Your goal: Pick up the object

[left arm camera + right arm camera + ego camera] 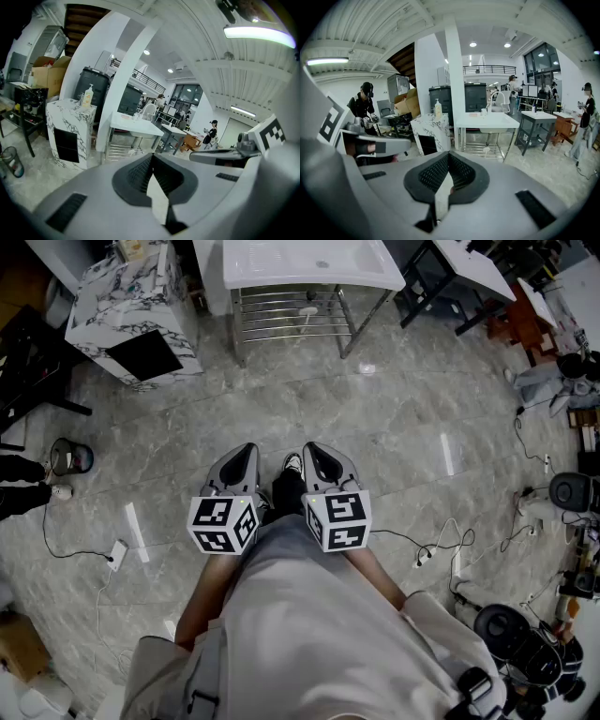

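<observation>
- A small white object [309, 310], possibly the task's, lay on the wire shelf [272, 324] under the white sink table [281, 268] at 12 o'clock.
- Left gripper [249, 449] and right gripper [310, 448], side by side, were closed and empty.

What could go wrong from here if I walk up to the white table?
Cables and a power strip lie on the floor beside you: a trip risk. The left gripper and right gripper are both shut and empty; they would likely bump anything on the white table unless opened first.
</observation>
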`<state>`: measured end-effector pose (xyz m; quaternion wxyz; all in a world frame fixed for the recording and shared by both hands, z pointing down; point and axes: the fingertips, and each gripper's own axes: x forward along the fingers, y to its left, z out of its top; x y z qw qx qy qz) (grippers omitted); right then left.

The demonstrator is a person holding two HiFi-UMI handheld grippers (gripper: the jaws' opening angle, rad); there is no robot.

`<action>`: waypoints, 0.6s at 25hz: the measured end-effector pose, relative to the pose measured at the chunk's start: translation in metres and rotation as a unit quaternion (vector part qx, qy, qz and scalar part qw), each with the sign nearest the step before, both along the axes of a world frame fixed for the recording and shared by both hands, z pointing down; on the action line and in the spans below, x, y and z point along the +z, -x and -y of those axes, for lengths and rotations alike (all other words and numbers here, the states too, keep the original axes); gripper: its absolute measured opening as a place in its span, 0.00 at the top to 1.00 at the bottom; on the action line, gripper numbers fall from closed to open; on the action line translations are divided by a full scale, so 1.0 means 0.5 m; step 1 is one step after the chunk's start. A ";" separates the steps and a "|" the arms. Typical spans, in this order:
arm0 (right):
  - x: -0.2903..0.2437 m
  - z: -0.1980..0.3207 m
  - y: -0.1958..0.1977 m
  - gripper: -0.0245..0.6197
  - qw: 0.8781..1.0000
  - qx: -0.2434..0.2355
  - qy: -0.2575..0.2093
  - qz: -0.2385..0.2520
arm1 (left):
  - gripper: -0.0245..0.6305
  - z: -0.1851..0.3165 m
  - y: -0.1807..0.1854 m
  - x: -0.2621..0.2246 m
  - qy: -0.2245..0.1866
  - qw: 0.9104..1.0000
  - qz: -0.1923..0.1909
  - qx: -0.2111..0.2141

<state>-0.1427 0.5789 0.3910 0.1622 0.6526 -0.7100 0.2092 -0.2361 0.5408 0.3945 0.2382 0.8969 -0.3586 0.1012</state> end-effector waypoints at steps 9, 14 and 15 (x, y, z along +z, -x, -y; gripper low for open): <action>0.015 -0.009 -0.001 0.95 1.000 -0.015 0.003 0.004 | 0.96 0.000 -0.005 0.005 -0.003 1.000 0.006 0.001; 0.006 -0.008 -0.016 0.95 0.999 0.006 -0.015 0.042 | 0.96 -0.004 -0.007 0.008 -0.002 1.000 0.009 0.004; 0.003 -0.007 -0.020 0.95 0.999 0.009 -0.019 0.046 | 0.96 -0.003 -0.005 0.010 -0.001 1.000 0.010 0.002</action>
